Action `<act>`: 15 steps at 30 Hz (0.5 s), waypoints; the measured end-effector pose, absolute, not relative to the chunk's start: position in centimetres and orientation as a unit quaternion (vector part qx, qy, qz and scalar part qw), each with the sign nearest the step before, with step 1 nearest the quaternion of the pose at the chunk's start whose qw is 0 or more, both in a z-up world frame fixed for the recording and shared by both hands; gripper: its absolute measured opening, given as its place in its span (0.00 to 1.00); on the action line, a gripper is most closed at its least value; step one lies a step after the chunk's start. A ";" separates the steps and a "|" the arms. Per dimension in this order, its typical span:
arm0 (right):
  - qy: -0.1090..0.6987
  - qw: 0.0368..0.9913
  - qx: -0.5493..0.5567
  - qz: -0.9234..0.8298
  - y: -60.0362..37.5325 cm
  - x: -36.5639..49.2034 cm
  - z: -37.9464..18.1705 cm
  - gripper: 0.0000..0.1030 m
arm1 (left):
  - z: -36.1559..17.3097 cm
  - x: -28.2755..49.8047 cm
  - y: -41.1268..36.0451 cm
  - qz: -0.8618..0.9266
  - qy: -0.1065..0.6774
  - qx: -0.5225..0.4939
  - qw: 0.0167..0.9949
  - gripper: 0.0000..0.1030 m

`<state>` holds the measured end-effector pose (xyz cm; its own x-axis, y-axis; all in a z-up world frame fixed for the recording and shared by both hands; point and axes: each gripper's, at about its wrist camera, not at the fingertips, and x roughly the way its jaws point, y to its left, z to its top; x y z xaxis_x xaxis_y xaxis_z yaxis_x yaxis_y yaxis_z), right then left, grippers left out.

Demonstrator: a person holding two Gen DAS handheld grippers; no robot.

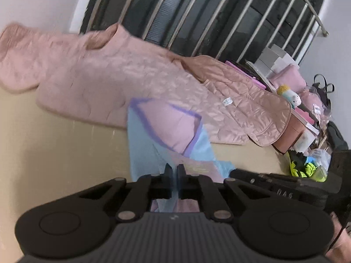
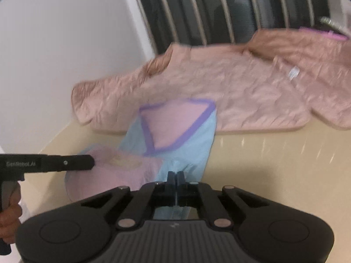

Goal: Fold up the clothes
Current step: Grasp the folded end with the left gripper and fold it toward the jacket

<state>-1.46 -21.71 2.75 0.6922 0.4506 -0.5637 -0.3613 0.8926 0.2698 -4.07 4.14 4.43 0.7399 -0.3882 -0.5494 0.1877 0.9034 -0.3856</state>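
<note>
The quilted jacket (image 1: 136, 76) is pale pink cloth with a satin sheen, creased and puckered along its stitching; the small garment (image 1: 169, 129) in front of it is soft matt cloth, light blue and pink with purple trim; the surface (image 1: 65, 151) is beige, smooth and glossy, catching small glints of light; the left gripper (image 1: 174, 171) and right gripper (image 2: 175, 176) look like matt black plastic with dull metal pins; the window bars (image 1: 197, 15) seem to be brushed metal, though blurred.
</note>
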 end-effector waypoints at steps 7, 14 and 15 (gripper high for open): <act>0.358 0.904 0.108 0.207 -22.4 0.6 2.1 0.19 | 2.8 -2.5 4.1 -0.129 0.356 -0.150 0.913 0.05; 0.368 0.901 0.095 0.208 -20.9 0.7 1.3 0.02 | 2.1 -2.2 4.2 -0.148 0.332 -0.162 0.918 0.05; 0.367 0.903 0.089 0.204 -20.6 0.6 1.2 0.01 | 2.0 -2.0 4.2 -0.145 0.331 -0.159 0.919 0.05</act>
<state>0.64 -20.60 1.19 0.6471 0.4331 -0.6274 -0.3023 0.9013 0.3103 -2.05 4.16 2.03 0.7386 -0.3726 -0.5618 0.1616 0.9069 -0.3891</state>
